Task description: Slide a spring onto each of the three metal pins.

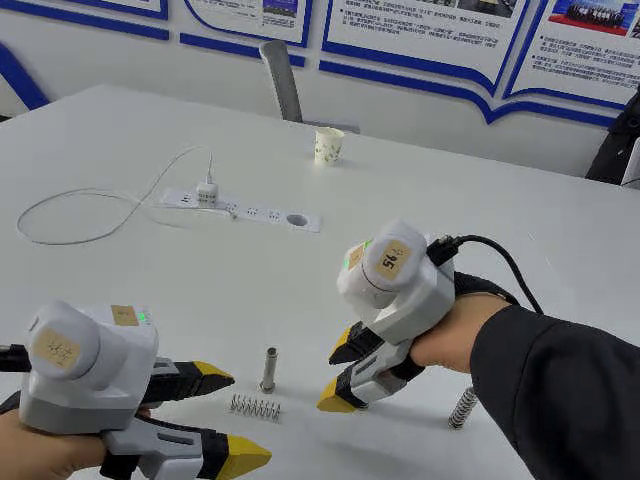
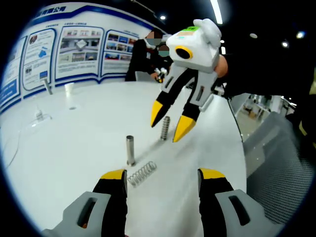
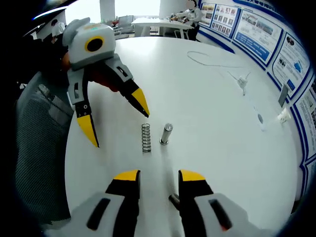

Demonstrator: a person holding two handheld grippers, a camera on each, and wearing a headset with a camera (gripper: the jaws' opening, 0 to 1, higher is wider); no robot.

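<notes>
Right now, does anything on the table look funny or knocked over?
A spring lies flat on the table beside the upright pin, not slid onto it. A second spring stands on end behind the right gripper. Nothing looks spilled or broken.

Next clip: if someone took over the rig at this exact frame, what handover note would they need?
Left gripper: jaws open, holding nothing.
Right gripper: jaws open, holding nothing, facing the left one.
Between them, one metal pin stands upright and bare. A loose spring lies flat on the table right beside it.
A second spring stands tilted by the right wrist; whether it has a pin inside is unclear.
Done: no spring is clearly seated.
Left: slide the loose spring onto the bare pin, then do the remaining pins.
</notes>
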